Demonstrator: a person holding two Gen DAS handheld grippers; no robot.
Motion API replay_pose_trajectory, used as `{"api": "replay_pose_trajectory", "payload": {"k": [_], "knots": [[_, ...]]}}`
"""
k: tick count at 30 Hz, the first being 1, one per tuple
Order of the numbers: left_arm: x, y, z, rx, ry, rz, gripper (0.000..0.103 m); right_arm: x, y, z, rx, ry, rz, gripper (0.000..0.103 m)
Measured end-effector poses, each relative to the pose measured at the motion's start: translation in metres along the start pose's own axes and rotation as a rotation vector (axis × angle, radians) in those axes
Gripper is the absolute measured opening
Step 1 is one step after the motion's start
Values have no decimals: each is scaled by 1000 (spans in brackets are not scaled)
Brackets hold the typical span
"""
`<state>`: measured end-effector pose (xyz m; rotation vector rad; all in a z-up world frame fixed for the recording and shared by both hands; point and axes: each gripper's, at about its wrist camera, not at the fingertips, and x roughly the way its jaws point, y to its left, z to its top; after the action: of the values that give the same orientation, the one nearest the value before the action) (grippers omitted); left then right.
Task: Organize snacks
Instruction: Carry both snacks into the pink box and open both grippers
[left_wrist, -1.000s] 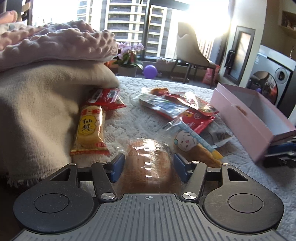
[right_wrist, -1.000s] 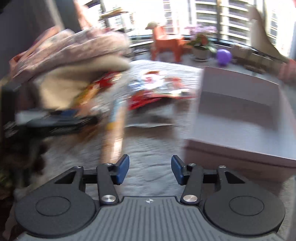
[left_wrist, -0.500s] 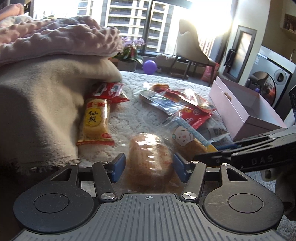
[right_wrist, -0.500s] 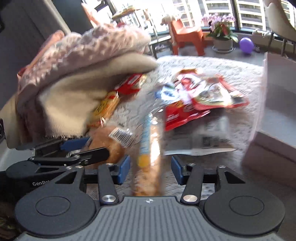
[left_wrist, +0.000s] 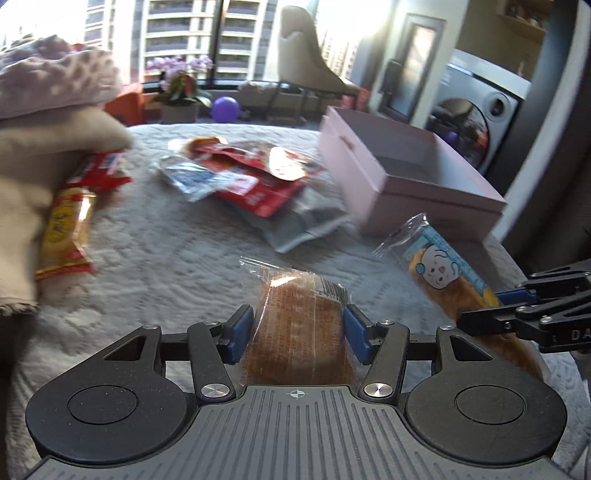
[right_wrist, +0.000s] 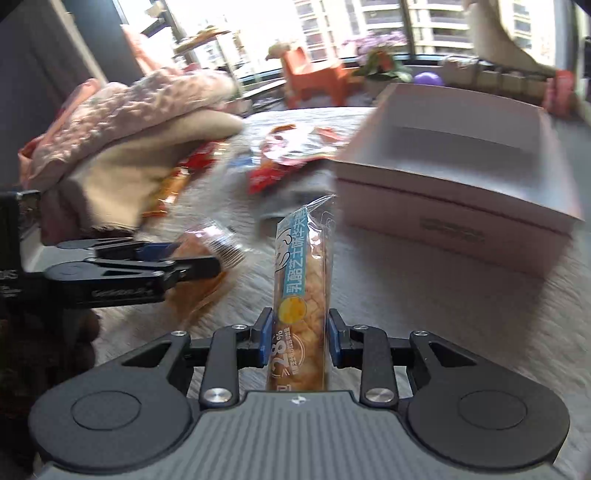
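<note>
My left gripper (left_wrist: 297, 334) is shut on a brown bread roll in clear wrap (left_wrist: 299, 332), held above the white quilted surface (left_wrist: 166, 258). My right gripper (right_wrist: 299, 339) is shut on a long pastry pack with a blue cartoon label (right_wrist: 301, 295); it also shows in the left wrist view (left_wrist: 443, 273), lifted and pointing toward the open pink box (right_wrist: 461, 170). The pink box (left_wrist: 399, 177) stands at the right. A pile of red and silver snack packs (left_wrist: 251, 181) lies mid-surface. A yellow cracker pack (left_wrist: 66, 229) lies at the left.
Folded beige and pink blankets (left_wrist: 37, 147) are stacked at the left edge of the surface. A red snack pack (left_wrist: 99, 173) lies partly under them. A chair (left_wrist: 310, 70), a potted plant (left_wrist: 181, 92) and a purple ball (left_wrist: 225, 109) stand beyond by the window.
The right gripper swung left, closed on the cartoon-label pastry pack and lifted it toward the pink box. The left gripper lifted the bread roll and turned right.
</note>
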<state>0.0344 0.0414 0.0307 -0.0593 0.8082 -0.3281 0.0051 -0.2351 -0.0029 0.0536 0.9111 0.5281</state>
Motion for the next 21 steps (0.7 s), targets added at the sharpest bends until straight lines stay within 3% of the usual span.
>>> {"api": "replay_pose_trajectory", "payload": {"k": [7,12,14,18,21], "knots": [[2,-16,0,47,25,-5,59,-14,-23,-23,66,-2,-48,29],[-20,-22,14,58,-65,-52,56,-47,-30,-18,90,-119,-33,29],[-35,-26,36,49,-141,-96,56,-69,-32,-9,87,-191,-26,29],[-63,-51,105,82,-366,-185,57,-124,-44,35,76,-393,-65,28],[-51,-66,157,53,-418,-287,57,-144,-59,76,81,-488,-122,28]]}}
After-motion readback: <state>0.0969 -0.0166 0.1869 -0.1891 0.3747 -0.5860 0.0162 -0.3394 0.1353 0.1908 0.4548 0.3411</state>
